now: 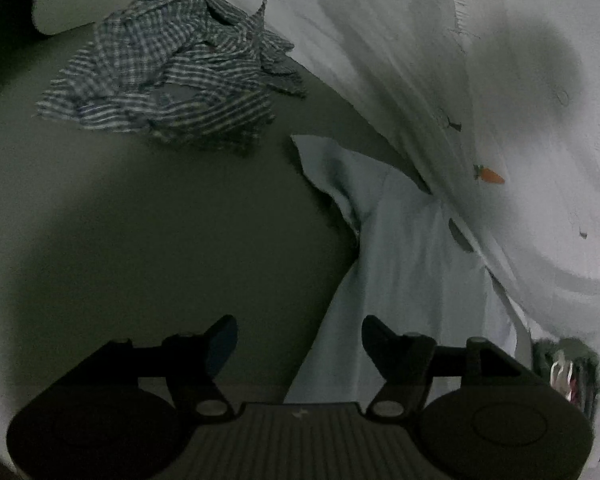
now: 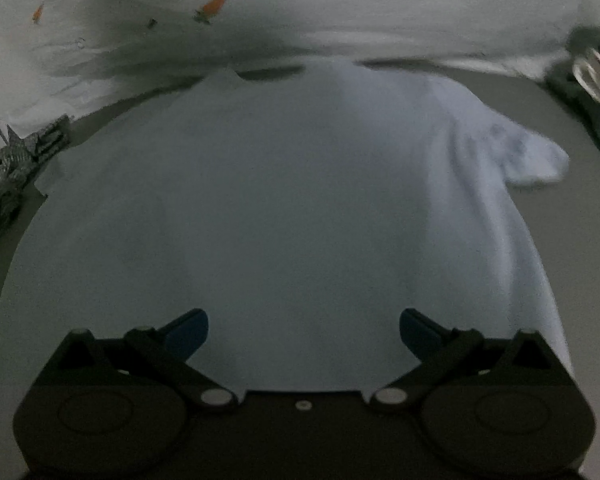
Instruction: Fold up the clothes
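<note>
A pale blue T-shirt (image 2: 284,200) lies spread flat on a grey surface (image 1: 160,220), one sleeve (image 2: 532,156) sticking out at the right. In the left wrist view the shirt (image 1: 400,264) runs up the right side, with a sleeve corner (image 1: 324,160) pointing left. My left gripper (image 1: 299,332) is open and empty, its right finger over the shirt's edge, its left finger over bare surface. My right gripper (image 2: 304,326) is open and empty above the shirt's near part.
A crumpled blue-and-white checked garment (image 1: 168,76) lies at the far left, also in the right wrist view (image 2: 16,160). A white sheet with small carrot prints (image 1: 488,175) lies behind the shirt. A dark furry item (image 2: 592,68) sits at the right.
</note>
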`<state>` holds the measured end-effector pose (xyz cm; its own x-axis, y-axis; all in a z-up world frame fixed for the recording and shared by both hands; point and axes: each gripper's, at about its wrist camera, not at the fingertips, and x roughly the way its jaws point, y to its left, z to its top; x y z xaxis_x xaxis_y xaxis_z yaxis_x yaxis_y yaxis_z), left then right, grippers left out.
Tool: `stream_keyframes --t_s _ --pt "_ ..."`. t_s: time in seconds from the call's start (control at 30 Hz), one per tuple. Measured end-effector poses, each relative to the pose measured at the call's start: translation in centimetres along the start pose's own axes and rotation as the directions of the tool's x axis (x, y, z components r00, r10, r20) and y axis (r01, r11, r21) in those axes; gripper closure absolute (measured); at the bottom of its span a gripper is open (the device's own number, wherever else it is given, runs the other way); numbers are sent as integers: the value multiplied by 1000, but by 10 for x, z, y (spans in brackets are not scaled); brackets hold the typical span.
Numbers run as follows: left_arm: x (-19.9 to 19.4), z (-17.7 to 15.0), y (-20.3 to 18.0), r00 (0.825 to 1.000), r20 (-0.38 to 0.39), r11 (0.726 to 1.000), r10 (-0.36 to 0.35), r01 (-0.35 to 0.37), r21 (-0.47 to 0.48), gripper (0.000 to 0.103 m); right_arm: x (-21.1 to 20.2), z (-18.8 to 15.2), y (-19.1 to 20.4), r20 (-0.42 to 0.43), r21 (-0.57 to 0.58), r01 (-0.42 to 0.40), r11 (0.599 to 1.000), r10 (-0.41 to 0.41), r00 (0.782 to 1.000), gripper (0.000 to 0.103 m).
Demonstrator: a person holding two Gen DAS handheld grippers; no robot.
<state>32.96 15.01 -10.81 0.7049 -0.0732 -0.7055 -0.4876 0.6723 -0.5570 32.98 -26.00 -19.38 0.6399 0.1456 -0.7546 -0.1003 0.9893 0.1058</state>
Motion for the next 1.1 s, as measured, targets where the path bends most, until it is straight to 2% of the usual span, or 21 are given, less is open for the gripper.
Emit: stream_keyframes --t_s 0.07,0.17,0.27,0.33,0.47,0.6,0.67,0.7,0.73,0.77,0.83,0.93,1.0,1.03,1.1 --pt "17 17 -2 1000 2 1000 -15 15 -3 33 16 12 6 25 -12 13 1000 -13 1000 0" --pt "49 45 -4 999 -9 999 -38 38 -27 33 45 30 8 53 8 75 997 -76 996 0" --pt "82 73 -8 997 -41 996 -59 56 -74 33 67 47 9 80 46 156 987 -159 984 0" --pt "105 91 -11 994 -71 993 -82 76 -85 33 77 57 9 94 64 178 982 -184 978 0" --pt "149 114 -25 983 -134 992 -125 126 -1 35 87 54 11 183 81 199 977 -211 960 0" --pt "180 117 -37 980 -162 991 -112 122 54 37 89 57 11 186 81 200 976 -212 959 0" --pt "189 116 -40 980 -158 989 -121 133 66 45 89 58 11 187 81 201 976 -213 959 0" --pt "192 115 -40 979 -159 989 -126 137 63 56 89 58 12 187 81 201 976 -213 959 0" --pt "196 115 -40 979 -159 988 -130 141 60 80 89 58 12 187 81 201 976 -213 959 0" --pt "198 115 -40 979 -161 989 -127 138 58 98 89 57 12 187 81 201 976 -213 959 0" --pt "193 115 -43 982 -144 989 -121 132 65 101 89 57 12 187 81 201 976 -213 959 0" --pt "168 115 -51 979 -106 979 -176 185 86 101 89 57 12 187 81 201 976 -213 959 0" --pt "148 114 -57 973 -107 970 -203 215 116 101 89 58 12 187 81 201 976 -213 959 0" --pt "143 111 -56 973 -116 969 -200 214 126 101 89 58 12 187 81 201 976 -213 959 0" --pt "142 105 -49 982 -124 978 -144 160 133 101 90 58 12 187 81 201 976 -213 959 0"
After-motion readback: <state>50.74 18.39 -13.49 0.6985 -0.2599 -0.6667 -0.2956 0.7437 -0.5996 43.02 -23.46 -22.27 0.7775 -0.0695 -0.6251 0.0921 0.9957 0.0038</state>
